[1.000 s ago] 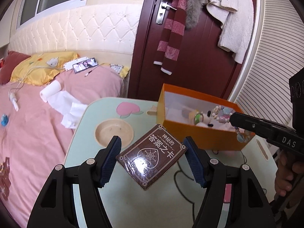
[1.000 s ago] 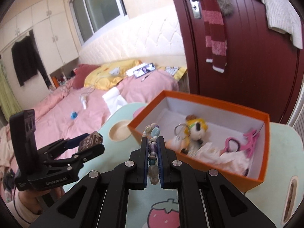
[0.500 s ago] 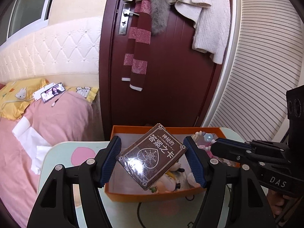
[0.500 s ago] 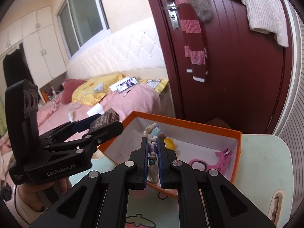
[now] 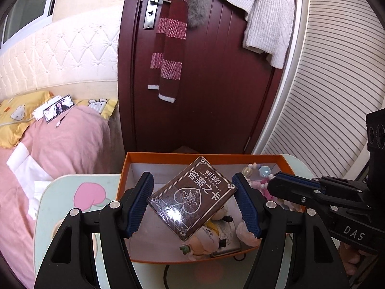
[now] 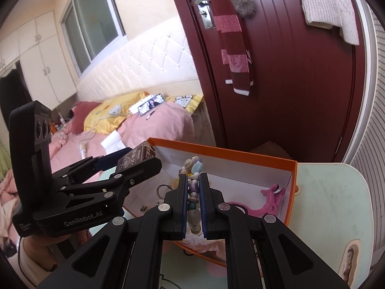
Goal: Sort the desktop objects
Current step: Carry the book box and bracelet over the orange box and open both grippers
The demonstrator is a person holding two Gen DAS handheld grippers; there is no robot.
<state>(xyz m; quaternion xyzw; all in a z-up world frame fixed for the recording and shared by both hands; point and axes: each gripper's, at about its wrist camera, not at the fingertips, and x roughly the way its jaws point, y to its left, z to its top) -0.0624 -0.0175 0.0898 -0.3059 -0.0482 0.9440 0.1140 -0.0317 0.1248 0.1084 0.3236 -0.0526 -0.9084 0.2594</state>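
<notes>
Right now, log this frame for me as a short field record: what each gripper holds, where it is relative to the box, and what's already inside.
left gripper: shut on card box, held tilted above the orange box
right gripper: shut on bead bracelet, over the orange box
inside box: plush keychain, pink clip, other small items too unclear to name
box location: on pale green table
step status: neither item released yet

The card box (image 5: 192, 196) hides part of the plush toy (image 5: 204, 239) beneath it.
</notes>
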